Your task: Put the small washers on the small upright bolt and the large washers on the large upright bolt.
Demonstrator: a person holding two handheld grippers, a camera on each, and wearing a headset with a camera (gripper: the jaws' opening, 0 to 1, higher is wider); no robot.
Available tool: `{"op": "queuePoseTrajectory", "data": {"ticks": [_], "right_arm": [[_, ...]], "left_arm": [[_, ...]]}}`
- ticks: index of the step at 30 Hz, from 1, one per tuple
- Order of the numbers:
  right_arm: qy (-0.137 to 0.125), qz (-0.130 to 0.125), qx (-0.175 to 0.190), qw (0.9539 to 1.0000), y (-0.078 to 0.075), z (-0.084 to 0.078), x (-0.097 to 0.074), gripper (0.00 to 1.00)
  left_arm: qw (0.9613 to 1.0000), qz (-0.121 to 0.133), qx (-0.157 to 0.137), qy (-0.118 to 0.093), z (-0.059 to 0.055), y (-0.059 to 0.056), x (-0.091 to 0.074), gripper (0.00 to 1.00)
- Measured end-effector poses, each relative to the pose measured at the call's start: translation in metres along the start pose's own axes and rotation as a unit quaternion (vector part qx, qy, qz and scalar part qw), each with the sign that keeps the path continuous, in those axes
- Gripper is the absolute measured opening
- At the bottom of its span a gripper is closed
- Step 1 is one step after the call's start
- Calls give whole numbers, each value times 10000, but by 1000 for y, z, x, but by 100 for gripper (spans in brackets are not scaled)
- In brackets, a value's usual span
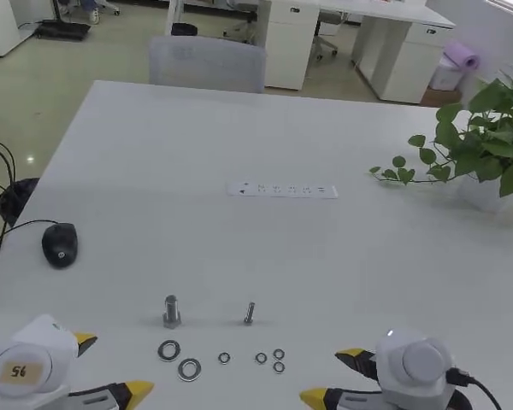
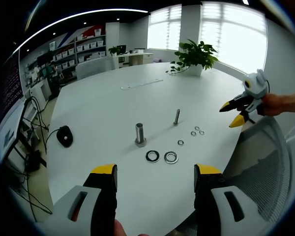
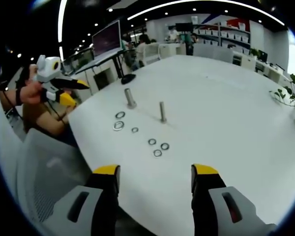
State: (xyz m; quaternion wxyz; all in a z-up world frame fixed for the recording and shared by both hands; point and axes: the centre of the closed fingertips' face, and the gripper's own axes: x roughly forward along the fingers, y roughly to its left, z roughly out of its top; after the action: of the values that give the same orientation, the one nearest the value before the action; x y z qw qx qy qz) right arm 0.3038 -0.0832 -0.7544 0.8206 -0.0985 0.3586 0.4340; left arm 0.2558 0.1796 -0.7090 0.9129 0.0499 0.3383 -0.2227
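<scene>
Near the front edge of the white table (image 1: pixel 239 239) a large bolt (image 1: pixel 171 312) and a small bolt (image 1: pixel 250 313) stand upright. Two large washers (image 1: pixel 168 350) (image 1: pixel 189 369) lie flat in front of the large bolt. Several small washers (image 1: pixel 261 358) lie in front of the small bolt. My left gripper (image 1: pixel 113 366) is open at the bottom left, short of the washers. My right gripper (image 1: pixel 329 376) is open at the bottom right. The left gripper view has the large bolt (image 2: pixel 140 133) and large washers (image 2: pixel 153 156) ahead of the open jaws. The right gripper view has the small washers (image 3: pixel 157 153) nearest.
A black mouse (image 1: pixel 60 244) with its cable lies at the left edge. A white power strip (image 1: pixel 282 190) lies mid-table. A potted plant (image 1: pixel 483 145) stands at the right. A grey chair (image 1: pixel 207 64) is at the far side.
</scene>
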Motion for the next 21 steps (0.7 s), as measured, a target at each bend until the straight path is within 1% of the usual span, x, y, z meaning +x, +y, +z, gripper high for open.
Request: {"op": "queuePoseTrajectory", "data": {"ticks": [7, 11, 16, 21], "right_arm": [[16, 74, -9, 10000, 2, -2, 1, 64], [28, 67, -31, 10000, 1, -3, 1, 65], [119, -10, -113, 9999, -4, -5, 0, 65], [140, 22, -134, 9998, -9, -2, 0, 65]], "left_arm": [[10000, -32, -23, 7, 0, -3, 1, 63], [10000, -51, -36, 4, 0, -4, 2, 63], [10000, -52, -9, -21, 3, -5, 3, 63], [10000, -30, -34, -60, 6, -5, 5, 63]]}}
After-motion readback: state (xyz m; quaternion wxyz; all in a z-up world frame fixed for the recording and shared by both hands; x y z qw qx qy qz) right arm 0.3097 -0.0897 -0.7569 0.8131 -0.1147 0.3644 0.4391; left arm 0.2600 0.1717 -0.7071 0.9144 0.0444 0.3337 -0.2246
